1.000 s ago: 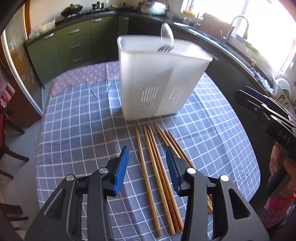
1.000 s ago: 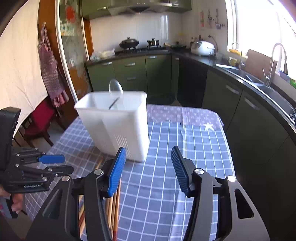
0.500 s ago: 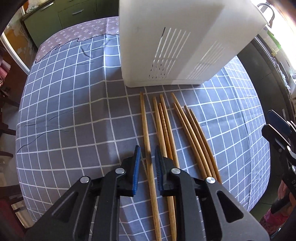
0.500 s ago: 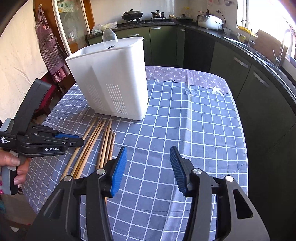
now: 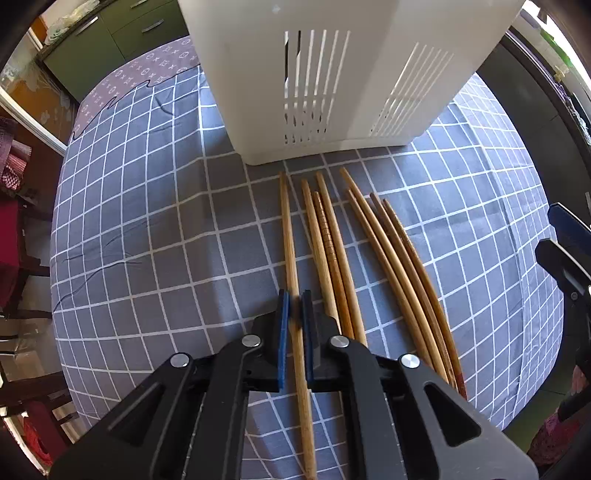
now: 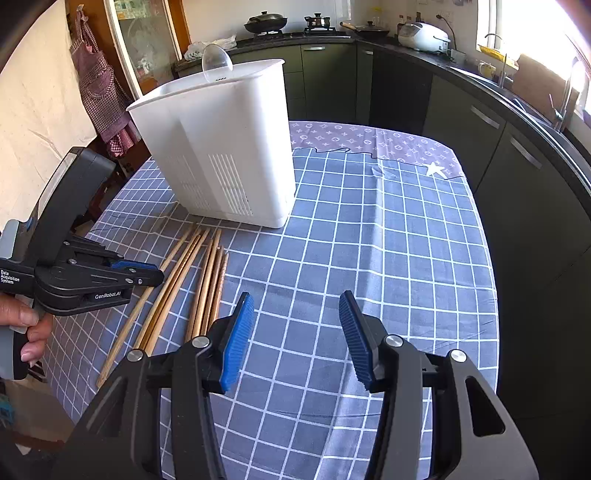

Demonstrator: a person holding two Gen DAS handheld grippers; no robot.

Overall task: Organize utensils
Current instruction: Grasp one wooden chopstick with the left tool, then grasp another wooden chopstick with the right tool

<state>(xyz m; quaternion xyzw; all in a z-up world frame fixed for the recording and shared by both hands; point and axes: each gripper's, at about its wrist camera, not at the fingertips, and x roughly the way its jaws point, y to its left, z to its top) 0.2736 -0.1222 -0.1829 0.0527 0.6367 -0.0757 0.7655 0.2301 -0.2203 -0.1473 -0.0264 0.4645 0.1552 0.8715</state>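
Note:
Several wooden chopsticks [image 5: 332,251] lie side by side on the checked tablecloth [image 5: 147,240], in front of a white slotted utensil holder [image 5: 332,74]. My left gripper [image 5: 294,295] points almost straight down and is shut on the leftmost chopstick [image 5: 287,229], which still rests on the cloth. In the right wrist view the left gripper [image 6: 157,275] reaches over the chopsticks [image 6: 201,280] from the left, held by a hand. My right gripper [image 6: 297,306] stands open above bare cloth, right of the chopsticks, with nothing between its pads. A spoon [image 6: 216,62] sticks out of the holder [image 6: 229,147].
The table's edge [image 6: 491,295] runs along the right, with dark kitchen cabinets [image 6: 517,166] beyond it. A counter with a wok and rice cooker [image 6: 423,35] is at the back. A chair and an apron [image 6: 96,85] are to the left.
My left gripper has come down onto the chopsticks and its jaws have shut on the leftmost one. My right gripper tipped down a little earlier, then stayed still and open.

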